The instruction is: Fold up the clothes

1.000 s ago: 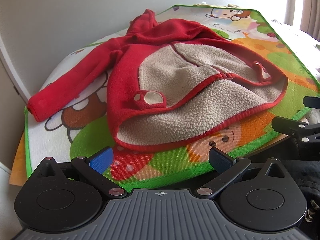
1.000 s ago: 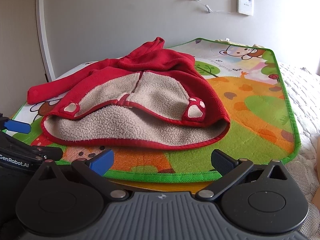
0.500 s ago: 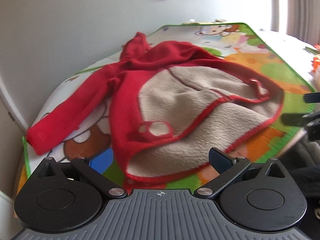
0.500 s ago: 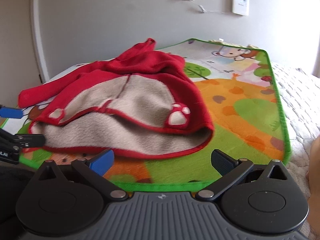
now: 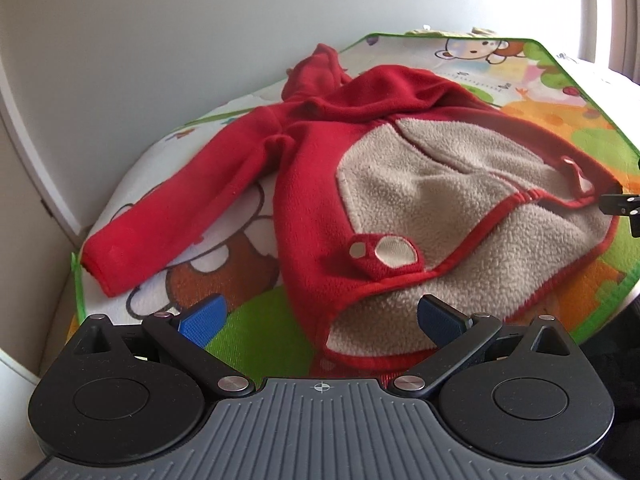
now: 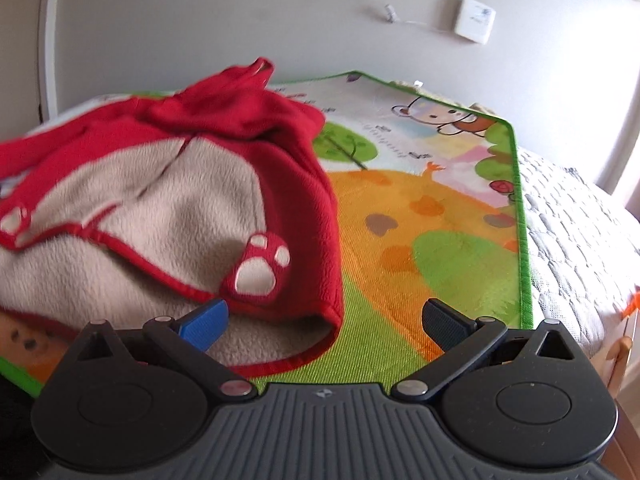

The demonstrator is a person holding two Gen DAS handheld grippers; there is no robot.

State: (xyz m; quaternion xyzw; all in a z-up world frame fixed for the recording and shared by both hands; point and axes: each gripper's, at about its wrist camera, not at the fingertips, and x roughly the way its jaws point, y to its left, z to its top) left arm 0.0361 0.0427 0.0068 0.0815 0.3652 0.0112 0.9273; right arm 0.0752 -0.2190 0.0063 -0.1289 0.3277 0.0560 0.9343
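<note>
A home bedroom: a cartoon-printed play mat (image 6: 432, 216) covers a bed with a white quilted mattress cover (image 6: 572, 216) at 3 o'clock, wall switch (image 6: 474, 20) at 12 o'clock.

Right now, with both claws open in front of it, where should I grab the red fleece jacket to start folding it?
Take the red fleece jacket by its near hem, one claw toward each bottom corner, coming in low from the near edge of the play mat. The hem lies flat, turned up to show the beige lining, so a finger could probably slide under it. Left claw and right claw already face it.
</note>
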